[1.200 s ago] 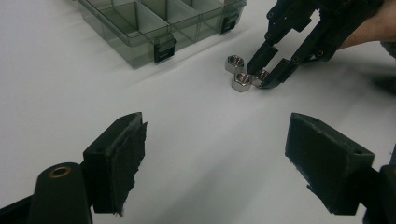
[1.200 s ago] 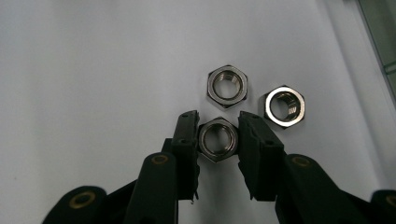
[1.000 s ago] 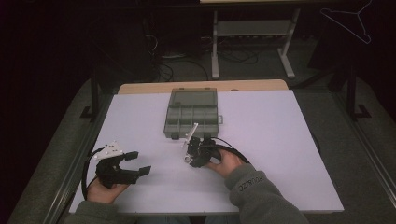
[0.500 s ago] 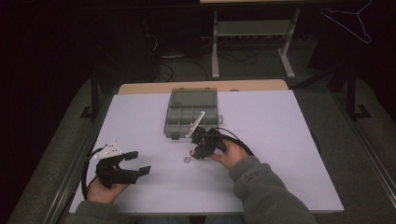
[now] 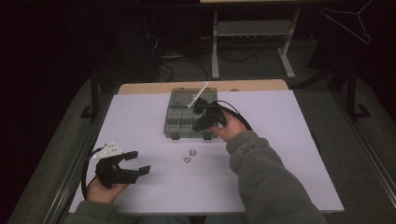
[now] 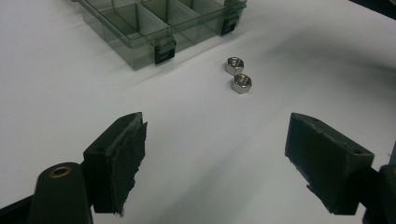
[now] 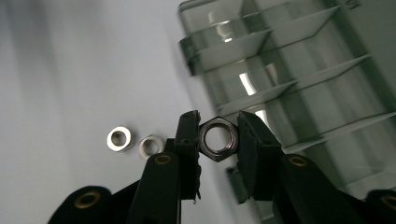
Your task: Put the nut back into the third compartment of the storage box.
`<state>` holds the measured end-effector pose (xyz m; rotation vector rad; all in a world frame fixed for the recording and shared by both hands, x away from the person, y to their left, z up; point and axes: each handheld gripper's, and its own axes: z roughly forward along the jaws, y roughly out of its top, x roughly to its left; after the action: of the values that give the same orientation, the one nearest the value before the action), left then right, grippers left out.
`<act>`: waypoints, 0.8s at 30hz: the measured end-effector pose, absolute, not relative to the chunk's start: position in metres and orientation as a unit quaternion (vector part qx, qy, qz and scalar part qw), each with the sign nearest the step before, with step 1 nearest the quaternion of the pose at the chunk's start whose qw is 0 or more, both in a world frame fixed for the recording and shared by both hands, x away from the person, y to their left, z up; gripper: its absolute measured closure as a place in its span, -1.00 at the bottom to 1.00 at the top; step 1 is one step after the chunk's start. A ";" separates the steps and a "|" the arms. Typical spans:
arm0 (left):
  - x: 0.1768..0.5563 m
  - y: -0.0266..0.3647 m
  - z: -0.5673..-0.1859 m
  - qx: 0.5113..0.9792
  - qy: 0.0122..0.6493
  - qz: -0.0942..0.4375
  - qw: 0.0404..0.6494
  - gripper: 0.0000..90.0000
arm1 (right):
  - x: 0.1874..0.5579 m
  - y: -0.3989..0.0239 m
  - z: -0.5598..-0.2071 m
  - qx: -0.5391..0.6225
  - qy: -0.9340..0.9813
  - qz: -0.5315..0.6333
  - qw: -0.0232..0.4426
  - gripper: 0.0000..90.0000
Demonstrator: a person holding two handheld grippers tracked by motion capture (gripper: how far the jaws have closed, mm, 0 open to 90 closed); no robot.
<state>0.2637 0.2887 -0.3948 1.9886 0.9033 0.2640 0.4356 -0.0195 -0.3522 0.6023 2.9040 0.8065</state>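
Note:
My right gripper is shut on a steel hex nut, pinched flat between its two black pads. In the high view that right gripper hovers over the near right part of a clear grey compartment box. Two more hex nuts lie side by side on the white table in front of the box; they also show as two nuts in the left gripper view and two nuts in the right gripper view. My left gripper rests at the near left, open and holding nothing, its pads wide apart.
The box has an open top, several dividers and two dark latches on its front wall. The white table ends in a wooden strip at the back. A metal rack and cables stand on the dark floor beyond.
My right gripper has risen from the table near the loose nuts and moved away toward the box, carrying one nut. The left gripper has stayed put.

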 end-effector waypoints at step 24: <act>0.265 0.287 -0.396 0.809 0.357 0.109 0.454 -0.56 | 0.523 -0.007 -0.387 0.295 0.928 0.223 0.049 0.54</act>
<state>0.2655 0.2869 -0.3956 1.9958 0.8822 0.2680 0.5226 -0.0071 -0.3868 0.8995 2.8268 0.6787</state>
